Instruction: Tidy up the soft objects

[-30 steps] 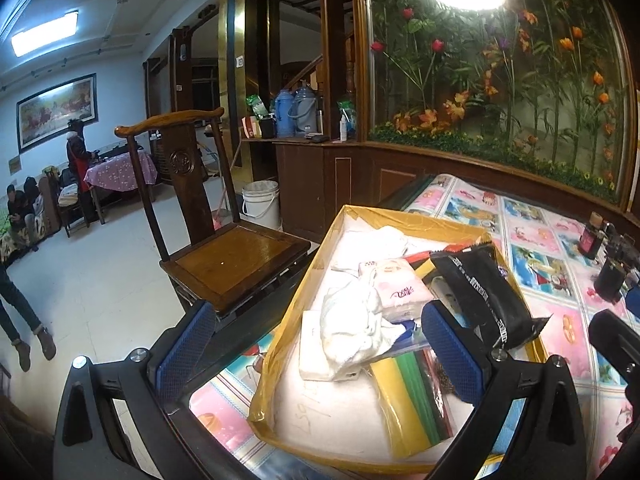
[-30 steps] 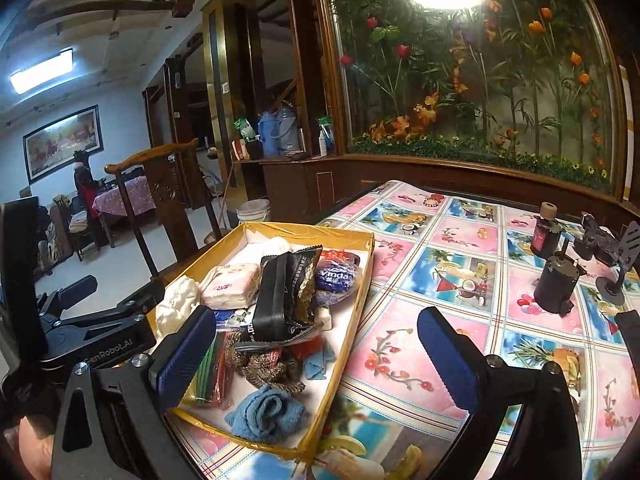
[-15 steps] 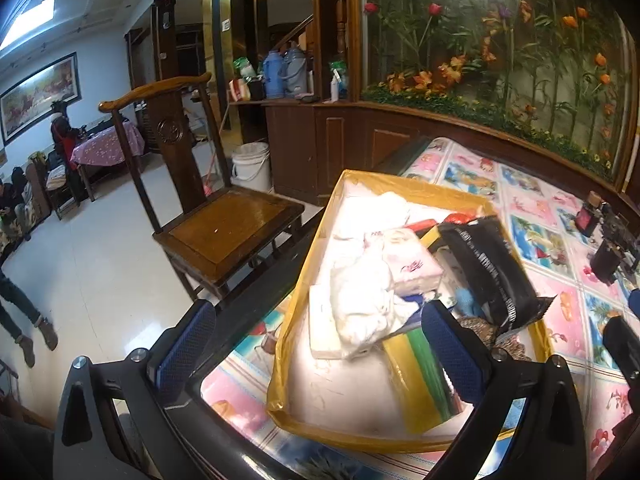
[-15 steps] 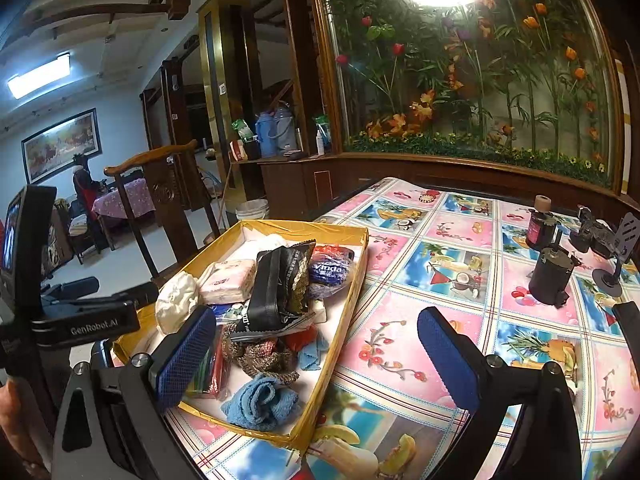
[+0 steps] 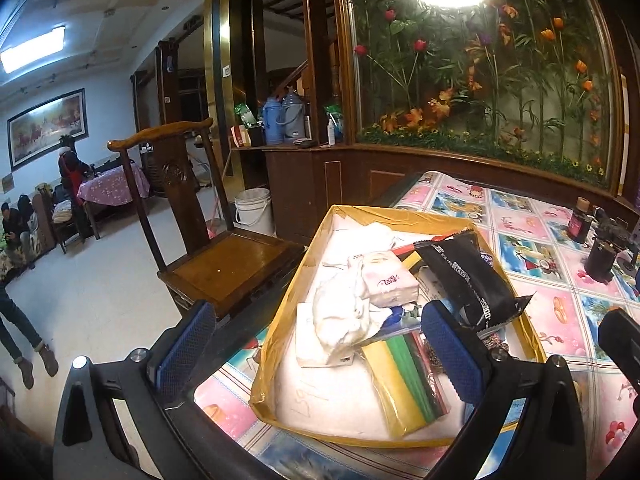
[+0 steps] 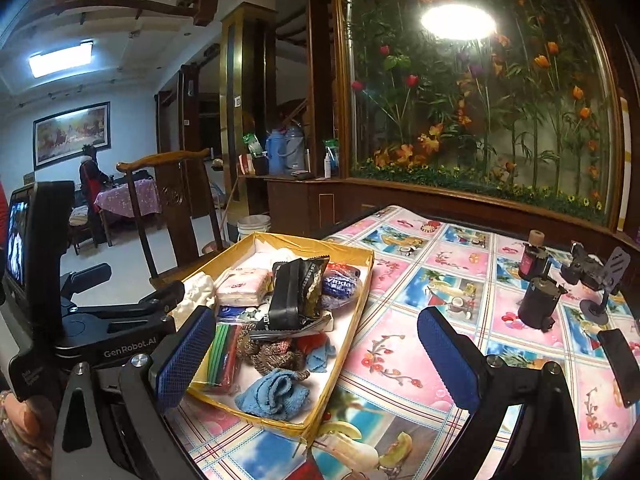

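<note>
left gripper (image 5: 316,344): jaws wide apart, nothing btwn them, hovering over near-left end of shallow yellow-rimmed cardboard tray (image 5: 304,264)
right gripper (image 6: 316,350): jaws wide apart, empty, above the desk (image 6: 404,364) w/ floral plastic cloth, just right of tray
tray position: at left edge of desk, next to wooden chair (image 5: 224,256)
tray contents, left side: crumpled white cloth wad (image 5: 340,316) resting on flat white pad; pink-white soft tissue pack (image 5: 386,280) touching it behind
tray contents, middle: black foil snack bag (image 5: 468,280) lying across other items; yellow/green/red flat packet in clear bag (image 5: 404,376) under it
tray contents, near-right: blue terry cloth bundle (image 6: 274,394), brown knitted clump (image 6: 272,352), blue Vinda tissue pack (image 6: 340,284)
handling, cloths: prob v. light, limp, will sag; pinch a raised fold at the top, not an edge
handling, tissue pack: squashy, slick wrapper; grip across short sides, mid-body
handling, foil bag: crinkly, slippery, likely to slide; take by sealed end
risk: items overlap, so lifting one may drag a neighbour
</note>
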`<state>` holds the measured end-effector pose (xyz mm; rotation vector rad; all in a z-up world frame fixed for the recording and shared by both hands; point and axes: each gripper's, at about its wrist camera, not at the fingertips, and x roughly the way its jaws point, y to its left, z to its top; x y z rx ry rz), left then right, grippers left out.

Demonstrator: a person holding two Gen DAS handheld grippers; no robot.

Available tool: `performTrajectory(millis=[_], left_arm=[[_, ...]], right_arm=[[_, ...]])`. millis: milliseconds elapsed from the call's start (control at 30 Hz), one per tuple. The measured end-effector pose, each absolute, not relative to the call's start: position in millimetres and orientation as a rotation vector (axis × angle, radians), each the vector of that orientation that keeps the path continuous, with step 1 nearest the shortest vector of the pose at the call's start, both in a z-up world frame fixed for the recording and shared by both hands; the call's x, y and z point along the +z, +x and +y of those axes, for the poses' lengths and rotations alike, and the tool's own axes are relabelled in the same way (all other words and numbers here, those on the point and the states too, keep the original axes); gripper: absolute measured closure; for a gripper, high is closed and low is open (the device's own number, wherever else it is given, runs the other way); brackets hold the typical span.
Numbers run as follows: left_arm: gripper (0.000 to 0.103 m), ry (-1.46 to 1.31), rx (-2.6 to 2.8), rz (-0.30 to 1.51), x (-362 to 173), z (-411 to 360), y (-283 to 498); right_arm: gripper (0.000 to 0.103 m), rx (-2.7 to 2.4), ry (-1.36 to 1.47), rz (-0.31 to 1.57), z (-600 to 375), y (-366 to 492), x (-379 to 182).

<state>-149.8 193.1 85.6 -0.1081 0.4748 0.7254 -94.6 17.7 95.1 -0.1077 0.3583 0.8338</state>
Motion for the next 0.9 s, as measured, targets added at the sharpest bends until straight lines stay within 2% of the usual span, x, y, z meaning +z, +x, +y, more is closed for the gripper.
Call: performTrajectory(millis=[900], left_arm=[[0.0, -0.068, 0.768, 0.522, 75, 200, -150]], right_arm=[[0.001, 0.833, -0.109, 0.367, 16, -94, 95]])
